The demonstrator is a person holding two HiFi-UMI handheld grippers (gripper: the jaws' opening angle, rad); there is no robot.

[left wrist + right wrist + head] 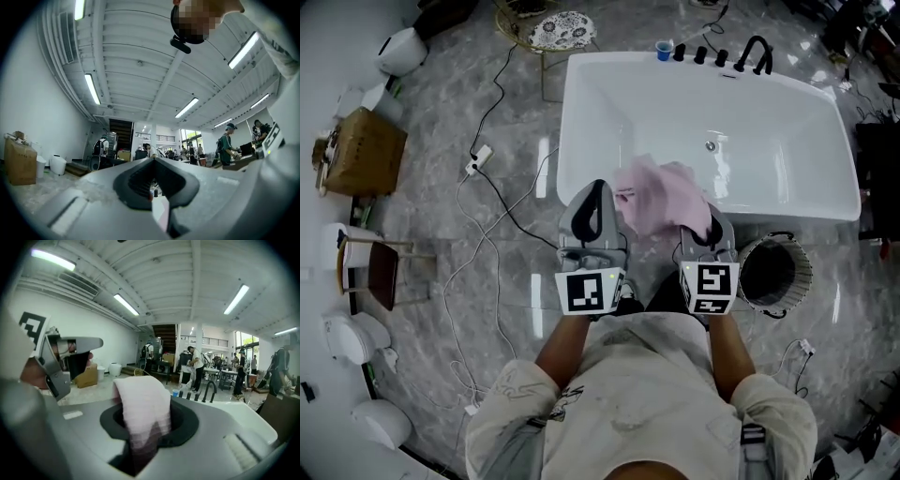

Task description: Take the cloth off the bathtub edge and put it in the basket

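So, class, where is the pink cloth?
In the head view the pink cloth is mid-frame above the near bathtub rim, held by the right gripper, with the basket lower right.

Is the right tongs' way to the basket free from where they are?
Likely yes: the basket stands open just beside the right tongs, nothing between, though the left tongs also seem to grip the cloth.

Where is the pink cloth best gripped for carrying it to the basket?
By its near edge, coming from the person's side, probably with one claw toward each end. The cloth is limp and bunched, so two spaced pinches should keep it from trailing; the left claw and right claw hold it so.
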